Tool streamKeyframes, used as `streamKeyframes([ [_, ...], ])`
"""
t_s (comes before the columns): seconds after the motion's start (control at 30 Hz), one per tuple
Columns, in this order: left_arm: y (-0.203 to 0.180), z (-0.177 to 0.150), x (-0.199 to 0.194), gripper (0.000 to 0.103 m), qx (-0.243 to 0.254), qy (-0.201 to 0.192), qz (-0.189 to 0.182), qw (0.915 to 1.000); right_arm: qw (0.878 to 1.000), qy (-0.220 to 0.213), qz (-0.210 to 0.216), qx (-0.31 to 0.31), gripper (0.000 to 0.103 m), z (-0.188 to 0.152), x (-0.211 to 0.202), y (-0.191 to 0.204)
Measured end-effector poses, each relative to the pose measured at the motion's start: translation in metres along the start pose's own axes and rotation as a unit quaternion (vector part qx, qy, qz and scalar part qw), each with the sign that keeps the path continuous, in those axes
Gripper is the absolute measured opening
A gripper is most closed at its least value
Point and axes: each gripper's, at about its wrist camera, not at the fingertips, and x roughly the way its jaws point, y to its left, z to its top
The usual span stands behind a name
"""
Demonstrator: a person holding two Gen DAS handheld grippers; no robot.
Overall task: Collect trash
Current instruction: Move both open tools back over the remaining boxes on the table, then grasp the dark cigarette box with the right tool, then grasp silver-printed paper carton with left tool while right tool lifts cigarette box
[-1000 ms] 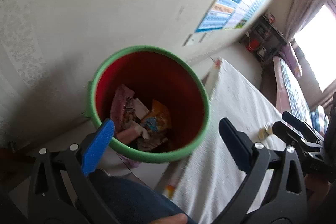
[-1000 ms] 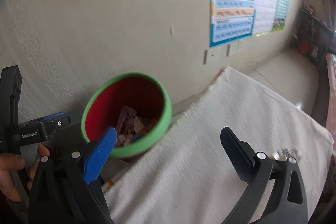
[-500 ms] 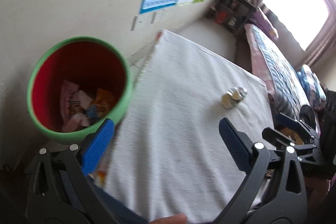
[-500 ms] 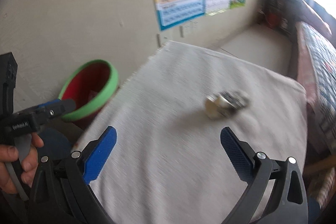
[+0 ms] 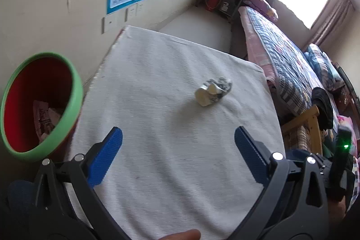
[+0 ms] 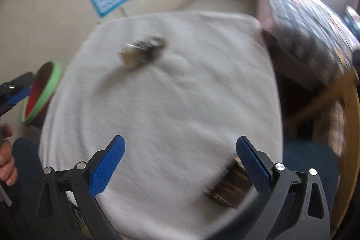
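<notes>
You are between pickups: your left gripper [image 5: 177, 145] and your right gripper [image 6: 180, 156] both hang above the white cloth [image 5: 157, 150] with jaws spread wide and nothing between the blue pads. One piece of trash shows clearly, a crumpled wrapper [image 5: 212, 91] lying alone on the cloth toward its far right part, well apart from either set of fingertips. The bin [image 5: 74, 91], green-rimmed and red inside, sits off the cloth's left edge by the wall, with a few wrappers already at its bottom. In the right wrist view a dark brownish object [image 6: 229, 188] lies at the near edge of the cloth just beside the right pad (too blurred to say what it is, or whether it counts as trash). The step in hand looks like the approach to the crumpled wrapper. Next you need to bring one gripper forward, straddle the wrapper with jaws open, close on it, then carry it left over the bin's rim
</notes>
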Motion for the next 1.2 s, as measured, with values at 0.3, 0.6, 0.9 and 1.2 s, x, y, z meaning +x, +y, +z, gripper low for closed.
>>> streamKeyframes([
  [0.3,-0.015,-0.002,0.002,0.097,0.017,0.006,0.003,0.9998,0.992,0.048,-0.033,0.110,0.096,-0.014,0.020,-0.049],
  [0.6,-0.006,0.000,-0.003,0.097,0.012,0.005,0.017,0.9998,0.985,0.094,-0.049,0.136,0.085,-0.024,0.042,-0.057],
  [0.9,-0.015,0.002,0.003,0.097,0.025,0.010,0.011,0.9996,0.987,0.107,-0.039,0.110,0.054,-0.024,0.045,-0.048],
  [1.2,-0.026,0.008,0.011,0.097,0.035,0.016,0.013,0.9992,0.994,0.086,-0.012,0.061,0.052,-0.009,0.043,-0.029],
])
